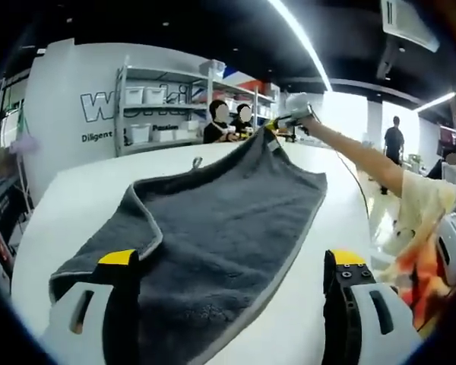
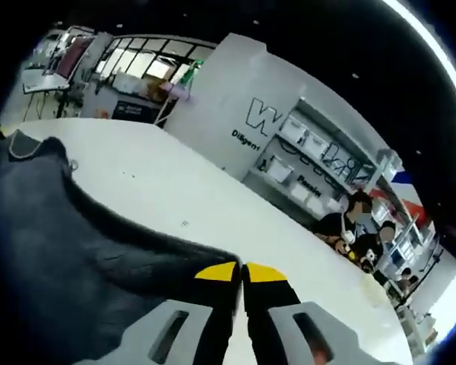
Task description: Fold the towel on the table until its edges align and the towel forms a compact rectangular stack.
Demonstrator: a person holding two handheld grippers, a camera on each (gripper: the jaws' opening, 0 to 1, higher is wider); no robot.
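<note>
Fold under way: right gripper (image 2: 242, 268) pinching the grey towel (image 1: 220, 228) corner aloft, left gripper (image 1: 228, 262) spread astride the near edge; next, carry corner across onto table (image 1: 83, 198).

White wall (image 1: 68, 91) behind the shelf (image 1: 156, 106): big outlined letters starting "W", rest hidden by the shelf. Smaller dark word under it reads "Diligent". Another small word past the shelf, maybe "Passion", blurry. Right gripper view, same wall (image 2: 235, 91): "W", "Diligent", second word unclear. No other readable text.
</note>
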